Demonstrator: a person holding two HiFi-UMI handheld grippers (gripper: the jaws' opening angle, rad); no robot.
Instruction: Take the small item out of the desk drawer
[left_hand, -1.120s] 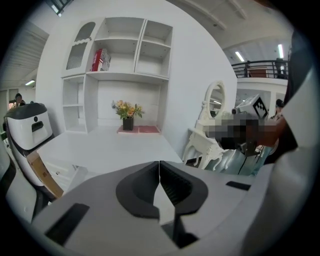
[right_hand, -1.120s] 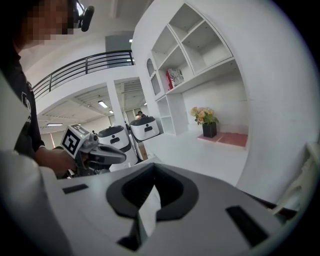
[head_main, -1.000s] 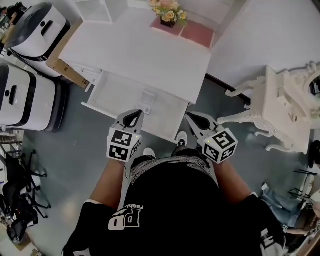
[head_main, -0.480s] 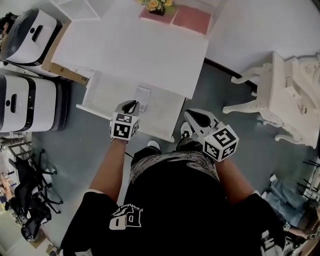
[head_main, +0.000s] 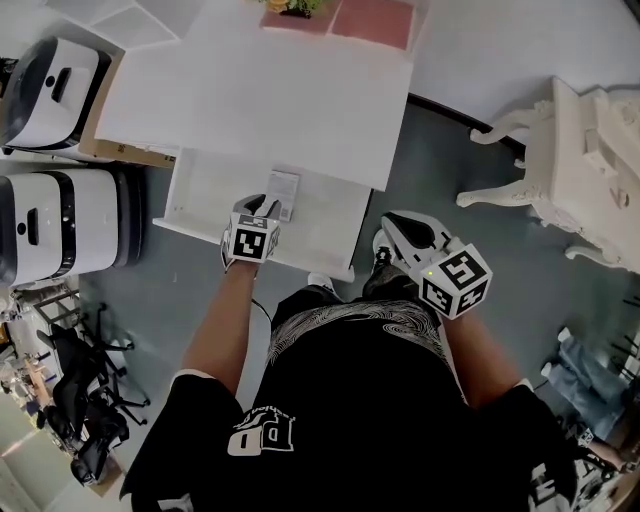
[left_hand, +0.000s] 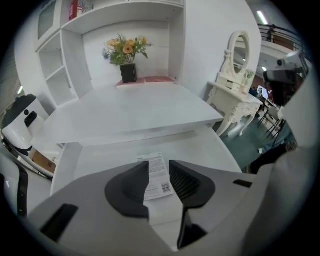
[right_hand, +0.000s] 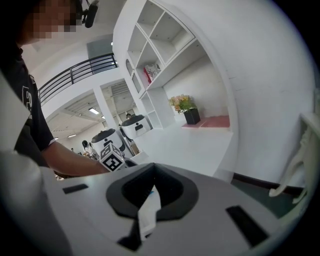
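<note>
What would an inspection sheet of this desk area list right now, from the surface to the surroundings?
Surface: white desk; its drawer is pulled open.
Job's things: small labelled packet lies flat in the drawer.
Clutter: flower pot and pink mat at the desk's back edge.
Grippers: left gripper is over the packet; its jaws have just been opening, with the packet between them but not gripped. The right gripper is shut and empty, off to the drawer's right.
Cables: nothing seen.
Surroundings: two white-and-black machines on the left, ornate white table on the right, grey floor.
</note>
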